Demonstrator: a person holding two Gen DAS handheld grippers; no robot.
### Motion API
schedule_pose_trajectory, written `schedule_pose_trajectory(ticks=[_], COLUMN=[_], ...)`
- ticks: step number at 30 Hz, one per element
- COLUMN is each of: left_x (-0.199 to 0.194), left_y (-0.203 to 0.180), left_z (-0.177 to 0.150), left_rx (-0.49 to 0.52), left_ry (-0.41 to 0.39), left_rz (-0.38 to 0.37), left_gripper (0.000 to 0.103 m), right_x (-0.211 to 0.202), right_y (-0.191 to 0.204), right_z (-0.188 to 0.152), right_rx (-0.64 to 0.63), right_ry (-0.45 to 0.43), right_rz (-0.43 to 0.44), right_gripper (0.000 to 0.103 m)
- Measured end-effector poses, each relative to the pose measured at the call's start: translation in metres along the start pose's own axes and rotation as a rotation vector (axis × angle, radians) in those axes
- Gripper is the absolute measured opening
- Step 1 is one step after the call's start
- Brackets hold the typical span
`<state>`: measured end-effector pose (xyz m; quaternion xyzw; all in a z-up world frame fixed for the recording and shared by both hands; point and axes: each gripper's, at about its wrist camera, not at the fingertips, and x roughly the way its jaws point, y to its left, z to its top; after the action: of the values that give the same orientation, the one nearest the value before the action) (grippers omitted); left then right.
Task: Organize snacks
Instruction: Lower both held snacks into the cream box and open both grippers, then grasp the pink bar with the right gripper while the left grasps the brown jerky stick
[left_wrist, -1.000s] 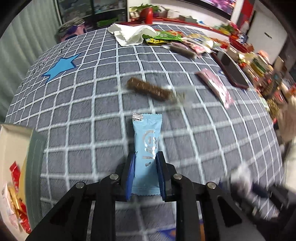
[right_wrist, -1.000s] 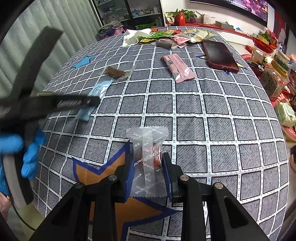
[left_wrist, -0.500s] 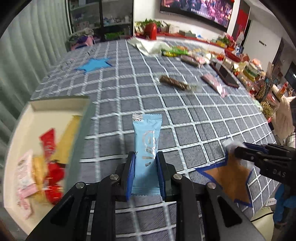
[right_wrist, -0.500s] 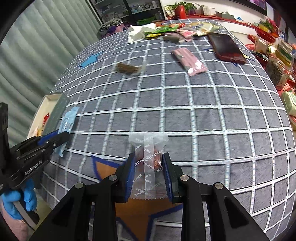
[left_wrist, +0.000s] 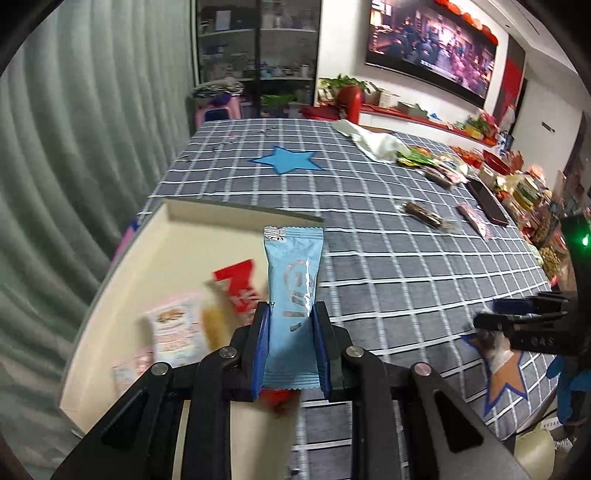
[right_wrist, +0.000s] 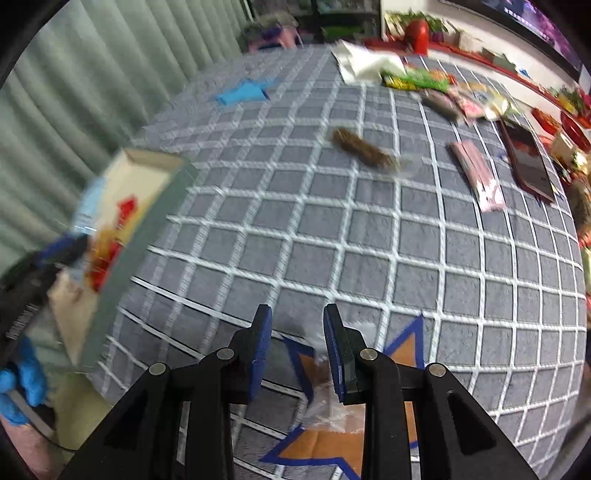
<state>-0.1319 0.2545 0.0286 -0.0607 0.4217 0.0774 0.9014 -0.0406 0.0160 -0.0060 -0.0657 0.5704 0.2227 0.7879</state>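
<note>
Clear packet dropped from right hand-held gripper.

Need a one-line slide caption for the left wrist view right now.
Left gripper shut on a light blue snack packet, held above the cream box of sorted snacks.

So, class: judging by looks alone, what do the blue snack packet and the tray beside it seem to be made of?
Blue snack packet: apparently thin plastic film, satin finish; crimped zigzag end seal, soft sheen.
Tray: probably cardboard or painted board, matte cream inside, grey-green outside; flat, straight walls, no shine. Blur leaves it uncertain.
</note>
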Motion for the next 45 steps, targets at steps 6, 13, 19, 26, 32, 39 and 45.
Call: schedule_pose_trajectory(ticks=[6,13,19,26,32,39,45], left_x=[0.003,-0.001,-0.007,-0.004,-0.01,-0.01,0.023], left_y=[0.021,0.042,0.067,0.086,0.072,0.001,-0.074], left_z=[-0.004,-0.01,-0.014,-0.027,-0.037,-0.025,-0.02], left_rx=[-0.016,-0.059,-0.095,-0.146,-0.113,-0.008,0.081], left_ry=[-0.008,-0.02,-0.034,-0.012,-0.035,-0.037,0.009], left_rz=[0.001,-0.008,0.021,0.066,0.009,-0.116,-0.193], left_gripper=[0.025,0.025,0.025,0.029,0.076,0.081,0.085], right_x=[0.005,0.014,-0.009,-0.01,0.013,0.01,-0.002], right_y=[-0.011,0.003,0.068,0.161,0.161,0.064,-0.04], right_z=[-0.023,-0.024,0.015,0.064,0.069,0.047,0.051], right_rx=[-0.024,-0.021,-0.097,-0.17,-0.129,-0.037,0.251], right_ry=[0.024,0.053,-0.025,-0.07,-0.05,-0.062,-0.096], right_rz=[-0.09,-0.102,0.054,0.223,0.16,-0.037,-0.088], right_gripper=[0.08,0.029,0.029,0.03,0.103,0.103,0.103])
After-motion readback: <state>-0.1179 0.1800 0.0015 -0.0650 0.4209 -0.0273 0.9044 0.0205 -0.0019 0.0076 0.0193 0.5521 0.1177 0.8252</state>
